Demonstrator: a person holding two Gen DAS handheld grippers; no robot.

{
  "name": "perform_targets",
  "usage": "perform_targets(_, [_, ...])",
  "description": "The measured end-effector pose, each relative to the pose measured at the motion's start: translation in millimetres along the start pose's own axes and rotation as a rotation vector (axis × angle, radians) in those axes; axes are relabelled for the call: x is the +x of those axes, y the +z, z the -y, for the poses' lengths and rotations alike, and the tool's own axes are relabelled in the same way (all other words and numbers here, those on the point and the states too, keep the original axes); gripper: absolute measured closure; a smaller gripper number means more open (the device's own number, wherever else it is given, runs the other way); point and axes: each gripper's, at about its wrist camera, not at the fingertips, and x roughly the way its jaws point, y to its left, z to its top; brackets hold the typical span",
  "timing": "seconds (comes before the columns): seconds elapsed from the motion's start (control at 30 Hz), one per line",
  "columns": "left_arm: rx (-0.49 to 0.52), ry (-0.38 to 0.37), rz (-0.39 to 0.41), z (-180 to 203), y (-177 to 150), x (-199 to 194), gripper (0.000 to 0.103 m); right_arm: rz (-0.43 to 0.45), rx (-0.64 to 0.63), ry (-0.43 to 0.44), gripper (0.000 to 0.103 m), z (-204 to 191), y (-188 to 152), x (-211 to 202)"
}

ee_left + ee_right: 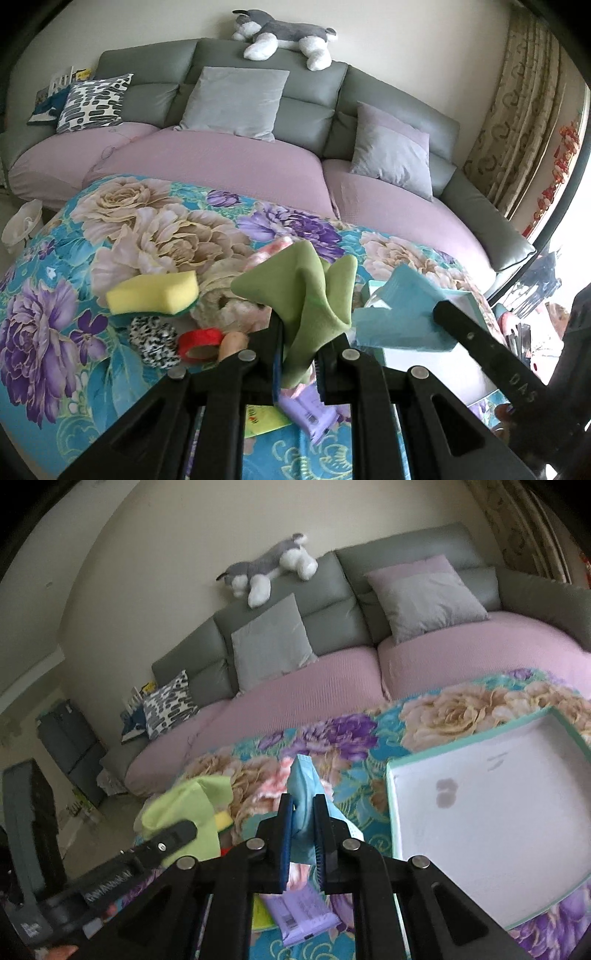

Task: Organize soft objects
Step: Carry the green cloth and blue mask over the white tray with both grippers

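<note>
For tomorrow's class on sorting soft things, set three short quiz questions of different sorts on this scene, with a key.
1. True or false: the left gripper is shut on the green cloth.
2. What does the right gripper hold? A sponge; B blue packet; C red tape.
3. Fill in: the plush dog lies on top of the sofa's ____.

Key: 1 true. 2 B, the blue packet. 3 backrest.

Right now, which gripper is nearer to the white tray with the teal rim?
Right. The right gripper, shut on the blue packet, hangs just beside the white tray. The left gripper, shut on the green cloth, sits farther away, beyond the right one.
</note>
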Motion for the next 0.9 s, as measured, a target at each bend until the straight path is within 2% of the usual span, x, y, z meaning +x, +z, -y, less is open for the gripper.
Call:
perform_targets(0.17, [0.025,-0.03,0.019,23,12,10,0.088,0.062,0.027,-0.066,0.092,13,21,-6])
perform_targets(0.4, [0.089,-0.104,0.0,68,20,40,0.088,0.155,0.117,-0.236,0.091,64,41,-18])
perform_targets(0.67, [0.182,-0.155,-0.056,121,13,81,0.088,0.141,0.147,-0.403,0.091,114,40,-12])
perform_targets(0.9, [0.229,-0.151,-0.132,151,4,121,0.088,0.134,0.139,-0.5,0.091,142,37,-12])
